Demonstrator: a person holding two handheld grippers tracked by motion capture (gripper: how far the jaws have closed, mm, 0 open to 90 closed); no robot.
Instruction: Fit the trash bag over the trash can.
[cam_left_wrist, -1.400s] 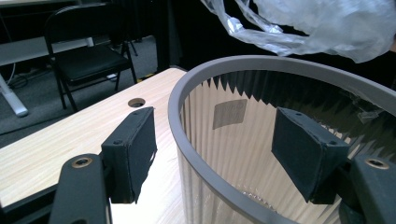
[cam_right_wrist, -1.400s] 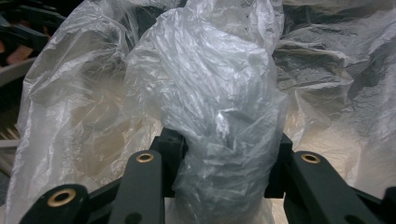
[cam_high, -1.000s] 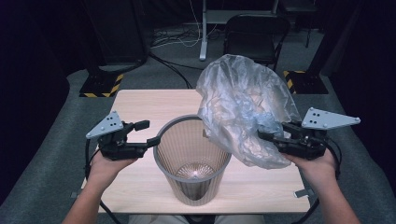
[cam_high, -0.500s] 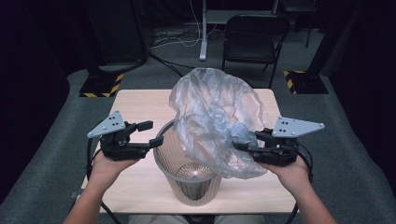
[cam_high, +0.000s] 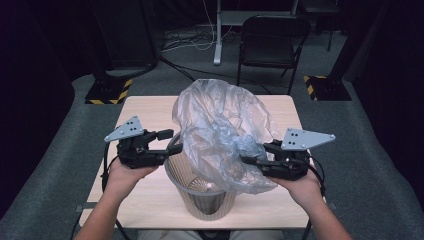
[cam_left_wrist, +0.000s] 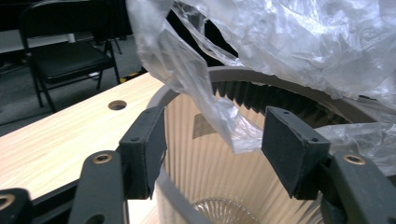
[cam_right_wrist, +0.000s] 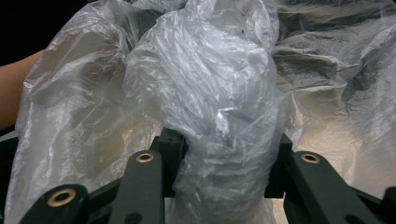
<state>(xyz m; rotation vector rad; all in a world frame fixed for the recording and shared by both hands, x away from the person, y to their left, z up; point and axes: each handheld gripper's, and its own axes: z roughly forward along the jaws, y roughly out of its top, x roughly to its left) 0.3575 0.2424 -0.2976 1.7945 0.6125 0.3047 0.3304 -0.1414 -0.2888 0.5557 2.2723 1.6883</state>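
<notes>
A crumpled clear plastic bag (cam_high: 220, 135) hangs over a ribbed translucent bin (cam_high: 200, 200) at the table's front middle. My right gripper (cam_high: 252, 156) is shut on a bunched wad of the bag (cam_right_wrist: 215, 84), which swells between its jaws (cam_right_wrist: 224, 158). My left gripper (cam_high: 172, 141) is at the bin's left rim. In the left gripper view its jaws (cam_left_wrist: 215, 144) straddle the rim (cam_left_wrist: 243, 77); they have just been closing. A loose flap of the bag (cam_left_wrist: 224, 121) dangles between them without the pads pressing on it. The bag hides the bin's right rim.
The light wooden table (cam_high: 145, 110) has bare room to the left of and behind the bin, with a round hole (cam_left_wrist: 116, 104) in its top. A black chair (cam_high: 270, 45) and yellow-black striped bases (cam_high: 107, 92) stand on the floor beyond.
My right hand has carried the bag leftward and a little lower, so it now drapes over the bin's mouth. The left hand has stayed at the rim.
</notes>
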